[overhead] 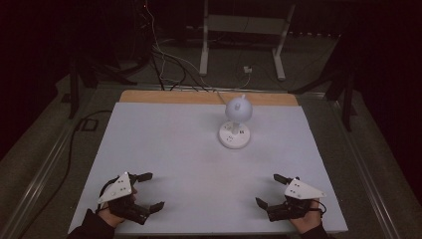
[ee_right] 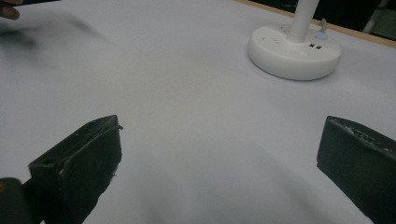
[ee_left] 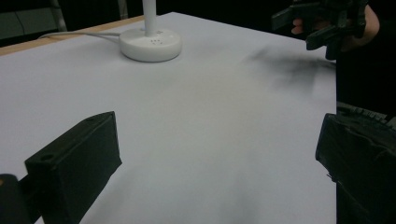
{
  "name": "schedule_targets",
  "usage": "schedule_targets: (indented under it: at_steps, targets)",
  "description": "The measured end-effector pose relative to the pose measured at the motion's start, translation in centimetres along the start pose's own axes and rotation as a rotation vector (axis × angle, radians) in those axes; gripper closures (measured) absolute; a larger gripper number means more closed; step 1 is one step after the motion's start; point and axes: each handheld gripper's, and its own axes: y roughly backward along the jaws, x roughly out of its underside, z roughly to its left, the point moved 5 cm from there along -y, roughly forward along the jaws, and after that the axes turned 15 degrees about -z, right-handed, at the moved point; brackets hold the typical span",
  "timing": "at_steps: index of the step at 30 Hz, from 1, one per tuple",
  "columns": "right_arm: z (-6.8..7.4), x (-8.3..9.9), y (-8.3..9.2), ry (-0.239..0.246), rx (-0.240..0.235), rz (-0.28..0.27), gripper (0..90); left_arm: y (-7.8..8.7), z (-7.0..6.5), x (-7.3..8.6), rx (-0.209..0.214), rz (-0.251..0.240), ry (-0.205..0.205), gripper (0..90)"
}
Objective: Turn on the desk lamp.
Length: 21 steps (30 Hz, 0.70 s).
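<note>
A white desk lamp (overhead: pixel 235 122) with a round base and a globe head stands on the white table (overhead: pixel 164 144), right of centre toward the back. Its base (ee_left: pixel 150 44) shows in the left gripper view, and in the right gripper view the base (ee_right: pixel 294 49) carries small ports and a blue light. My left gripper (overhead: pixel 151 190) rests open near the front left edge, nothing between its jaws. My right gripper (overhead: pixel 269 189) is open at the front right, also holding nothing. The other hand's gripper (ee_left: pixel 322 23) appears far off in the left gripper view.
A white cable (overhead: pixel 219 92) runs from the lamp over the wooden back edge (overhead: pixel 164 97) to the floor. Behind the table stand a white frame (overhead: pixel 244 35) and dark stands. The table's mid area between grippers and lamp is bare surface.
</note>
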Motion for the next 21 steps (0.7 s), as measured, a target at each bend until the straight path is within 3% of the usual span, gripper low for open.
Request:
schedule_targets:
  at_steps: [9, 21]
  targets:
    - [-0.1, -0.1, 0.0, -0.008, -0.017, 0.023, 0.0, 0.1, 0.0, -0.1, 0.003, -0.014, -0.002, 0.4]
    - [0.9, 0.1, -0.4, -0.013, -0.057, 0.063, 0.0, 0.3, 0.0, -0.2, -0.002, -0.018, 0.001, 0.4]
